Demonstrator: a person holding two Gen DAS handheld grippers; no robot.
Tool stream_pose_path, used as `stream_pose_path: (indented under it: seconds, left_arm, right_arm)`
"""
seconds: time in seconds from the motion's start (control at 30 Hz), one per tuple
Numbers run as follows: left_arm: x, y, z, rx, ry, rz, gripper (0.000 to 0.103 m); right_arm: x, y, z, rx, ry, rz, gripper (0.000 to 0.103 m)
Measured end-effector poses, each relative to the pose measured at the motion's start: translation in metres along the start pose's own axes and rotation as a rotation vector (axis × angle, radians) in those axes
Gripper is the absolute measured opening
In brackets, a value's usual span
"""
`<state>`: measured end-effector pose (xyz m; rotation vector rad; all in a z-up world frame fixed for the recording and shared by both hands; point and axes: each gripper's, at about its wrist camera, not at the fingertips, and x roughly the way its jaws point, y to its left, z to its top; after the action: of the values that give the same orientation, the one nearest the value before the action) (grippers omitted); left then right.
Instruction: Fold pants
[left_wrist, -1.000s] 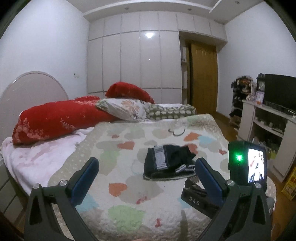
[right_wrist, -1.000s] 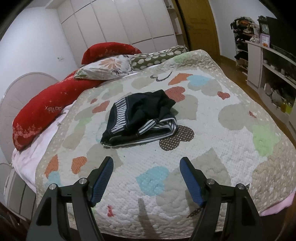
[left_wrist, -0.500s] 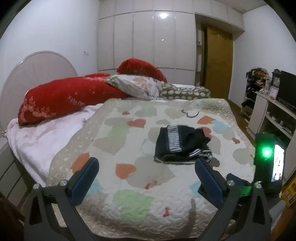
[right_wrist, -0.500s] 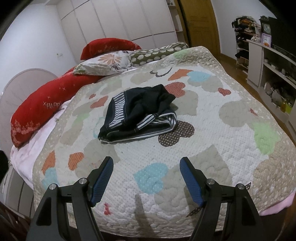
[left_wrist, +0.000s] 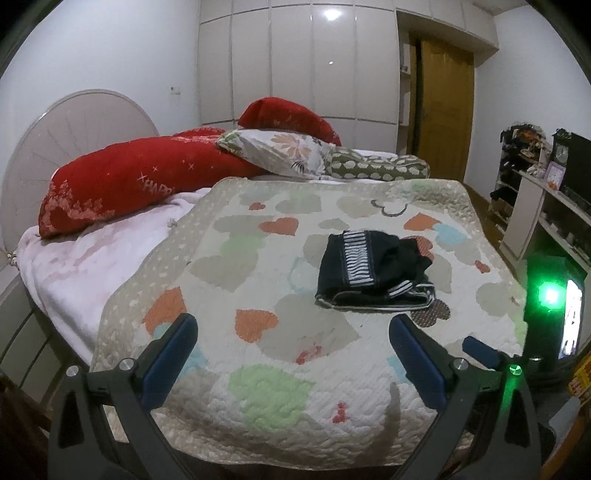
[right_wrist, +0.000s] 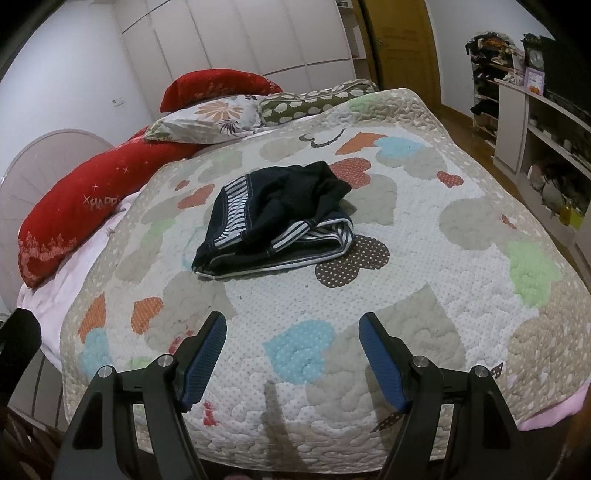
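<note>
Nothing is folded yet: the pants (right_wrist: 273, 218) lie bunched on the quilt (right_wrist: 424, 302) at twelve o'clock (well beyond reach), while left gripper (left_wrist: 291, 354) and right gripper (right_wrist: 291, 354) gape wide, empty.

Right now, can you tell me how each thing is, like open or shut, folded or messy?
pants: bunched in a loose heap on the quilt, not neatly folded
left gripper: open, holding nothing
right gripper: open, holding nothing
quilt: spread flat over the bed
door: looks shut
</note>
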<state>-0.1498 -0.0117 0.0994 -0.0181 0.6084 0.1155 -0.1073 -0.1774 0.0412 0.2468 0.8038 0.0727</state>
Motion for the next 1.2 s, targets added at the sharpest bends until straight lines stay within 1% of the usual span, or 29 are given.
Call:
stream_pose_path:
  seconds: [0.13,0.3,1.2]
  left_arm:
    - [0.008,0.001,-0.001,-0.002,0.037,0.017,0.103]
    - [0.013,0.003,-0.003,-0.01,0.07,0.015,0.103]
    - [0.032,0.005,-0.012,-0.024,0.157,-0.01,0.103]
  right_arm:
    - [0.002,-0.001,0.0,0.001,0.008,-0.004,0.078]
    - [0.003,-0.004,0.002,0.001,0.009,-0.007,0.078]
    - [0.006,-0.013,0.0,0.003,0.024,-0.009,0.078]
